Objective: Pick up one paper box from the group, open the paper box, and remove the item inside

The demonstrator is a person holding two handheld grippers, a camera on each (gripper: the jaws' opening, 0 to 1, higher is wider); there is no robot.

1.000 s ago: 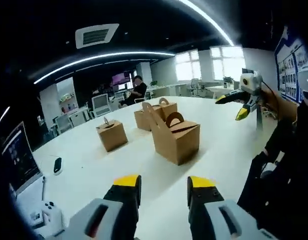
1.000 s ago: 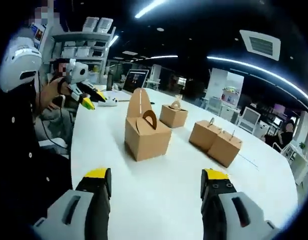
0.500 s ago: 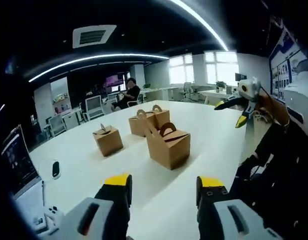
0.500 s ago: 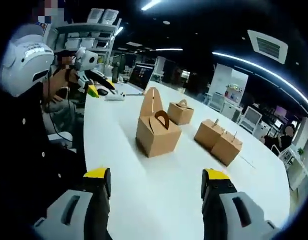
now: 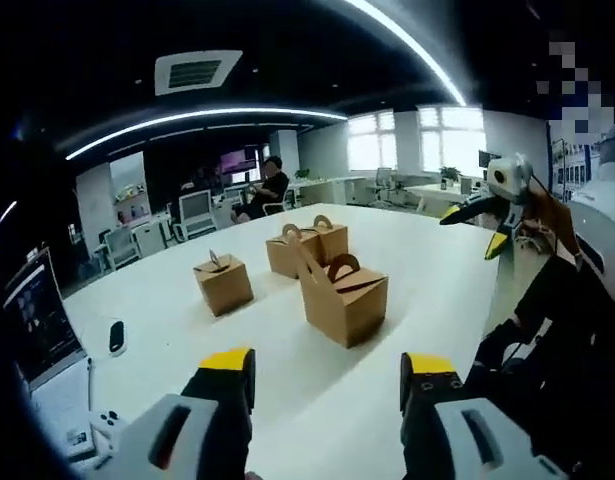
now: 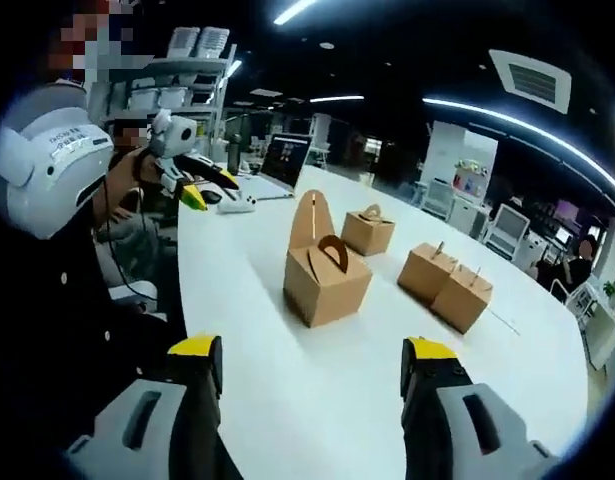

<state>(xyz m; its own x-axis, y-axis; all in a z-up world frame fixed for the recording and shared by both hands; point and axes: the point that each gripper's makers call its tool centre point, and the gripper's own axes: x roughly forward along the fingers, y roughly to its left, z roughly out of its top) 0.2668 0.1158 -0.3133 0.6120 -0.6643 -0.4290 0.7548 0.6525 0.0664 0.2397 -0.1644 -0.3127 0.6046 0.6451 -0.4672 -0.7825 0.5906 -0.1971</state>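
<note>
Left gripper view: left gripper (image 5: 327,372) level above table (image 5: 287,375), jaws apart.

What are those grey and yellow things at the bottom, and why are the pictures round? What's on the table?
A person holds a grabbing tool in each hand. Each tool has two fingers with yellow tips and a small round-eyed camera riding on it, so each picture looks out along one tool.

In the left gripper view, the left gripper is at the bottom, and the other tool peeks in at the right side. In the right gripper view, the right gripper is at the bottom. Both are open and hold nothing.

On the white table stand four brown paper boxes with handles. The nearest box has one flap standing up; the other three look closed. A laptop sits at the far end.
</note>
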